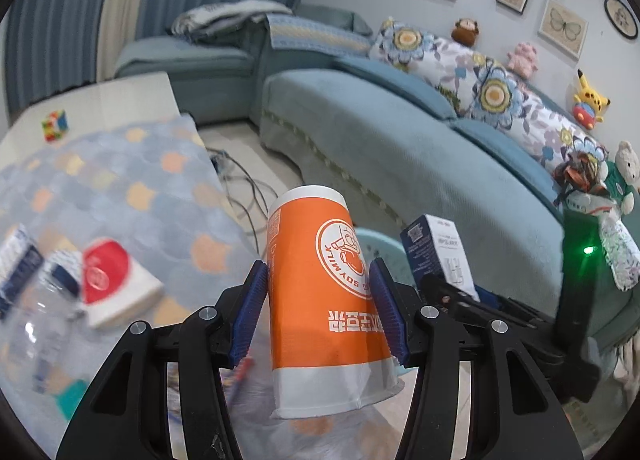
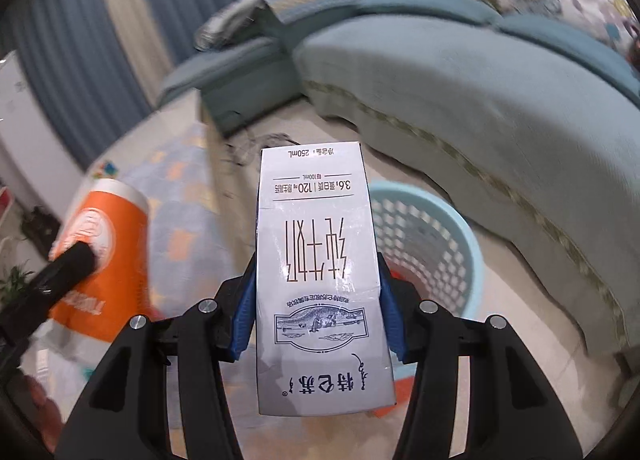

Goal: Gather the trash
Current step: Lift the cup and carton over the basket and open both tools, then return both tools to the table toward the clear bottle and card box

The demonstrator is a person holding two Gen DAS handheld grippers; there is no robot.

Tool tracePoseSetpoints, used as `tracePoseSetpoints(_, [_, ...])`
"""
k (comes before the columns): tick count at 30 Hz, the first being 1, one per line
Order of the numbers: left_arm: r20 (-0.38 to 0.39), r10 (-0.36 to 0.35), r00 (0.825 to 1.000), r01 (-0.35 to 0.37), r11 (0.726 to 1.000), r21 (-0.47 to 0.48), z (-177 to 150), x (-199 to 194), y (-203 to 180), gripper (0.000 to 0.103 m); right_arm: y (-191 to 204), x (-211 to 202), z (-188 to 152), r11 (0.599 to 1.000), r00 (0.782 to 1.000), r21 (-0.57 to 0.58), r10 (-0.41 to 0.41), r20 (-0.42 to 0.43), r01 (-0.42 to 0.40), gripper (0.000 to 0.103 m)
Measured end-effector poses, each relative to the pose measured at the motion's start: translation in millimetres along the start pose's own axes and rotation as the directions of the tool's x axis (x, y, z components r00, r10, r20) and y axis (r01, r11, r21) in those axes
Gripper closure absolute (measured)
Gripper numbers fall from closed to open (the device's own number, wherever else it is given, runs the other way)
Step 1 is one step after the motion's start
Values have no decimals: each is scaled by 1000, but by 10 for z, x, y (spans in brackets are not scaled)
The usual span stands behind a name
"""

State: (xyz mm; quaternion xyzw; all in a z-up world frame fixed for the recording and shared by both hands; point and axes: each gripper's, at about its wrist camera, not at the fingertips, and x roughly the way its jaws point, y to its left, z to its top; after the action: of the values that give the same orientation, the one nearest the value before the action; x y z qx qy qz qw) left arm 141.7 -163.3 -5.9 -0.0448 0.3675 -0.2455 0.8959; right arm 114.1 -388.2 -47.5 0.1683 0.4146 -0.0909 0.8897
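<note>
The left hand-held gripper clamps an orange paper cup upside down between its blue pads; the cup's white badge reads "SOY MILK". The right hand-held gripper grips a white milk carton, also inverted, printed "250mL", "3.6" and "120" above large Chinese characters and a blue oval emblem. Just beyond the carton a light blue perforated basket stands on the floor. Left lies a patterned cloth over the worktop, bearing a puzzle cube. Farther off stretches a blue sofa.
</note>
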Motion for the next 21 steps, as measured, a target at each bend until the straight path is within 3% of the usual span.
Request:
tracePoseSetpoints(5, [-61,41,997,-36,996,76,-161,350,-117,52,-188,511,-180,996,991,21,-83,-100,85,53])
tracePoseSetpoints(8, [-88,27,996,-22,998,54,-204,401,-50,33,-260,651,-204,996,990,54,-70,-126,77,53])
tracePoseSetpoints(9, [-80,32,996,-27,998,55,-206,385,-36,32,-265,664,-209,995,990,63,-64,-127,72,52])
tracePoseSetpoints(21, [-24,19,1000,-19,1000,8,-161,23,189,32,-89,277,-216,998,997,0,-61,-50,61,51])
